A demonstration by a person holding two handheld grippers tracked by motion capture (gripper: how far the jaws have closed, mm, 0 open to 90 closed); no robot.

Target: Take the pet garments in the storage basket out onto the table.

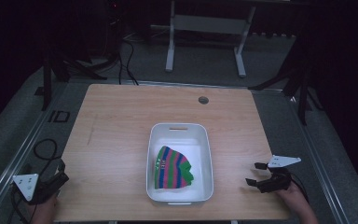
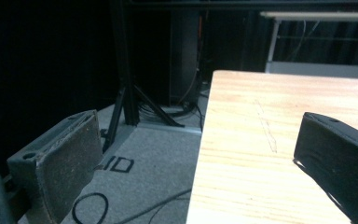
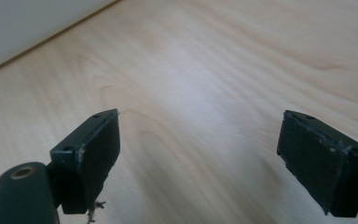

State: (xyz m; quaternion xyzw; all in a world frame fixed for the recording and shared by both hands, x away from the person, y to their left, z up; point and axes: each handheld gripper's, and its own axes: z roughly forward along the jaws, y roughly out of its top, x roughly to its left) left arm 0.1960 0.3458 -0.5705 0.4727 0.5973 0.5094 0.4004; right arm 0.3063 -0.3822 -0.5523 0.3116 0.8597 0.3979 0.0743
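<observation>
A white rectangular tub (image 1: pixel 204 154) sits in the middle of the wooden table (image 1: pixel 116 140). Inside it lies a folded knit cloth (image 1: pixel 172 168) striped green, pink and blue. My left gripper (image 1: pixel 60 175) rests open at the table's front left corner, half over the edge; in its own view the gripper (image 2: pixel 200 154) has its jaws wide apart with nothing between them. My right gripper (image 1: pixel 256 173) is open on the table to the right of the tub; in its own view the gripper (image 3: pixel 198 158) has only bare wood between its jaws, with the tub's wall (image 3: pixel 23 23) at upper left.
A round cable hole (image 1: pixel 203 100) is in the table's far side. Black cables (image 1: pixel 44 149) and tripod legs (image 1: pixel 74 65) lie on the grey floor to the left. A white desk frame (image 1: pixel 205 28) stands behind the table, another tripod at right.
</observation>
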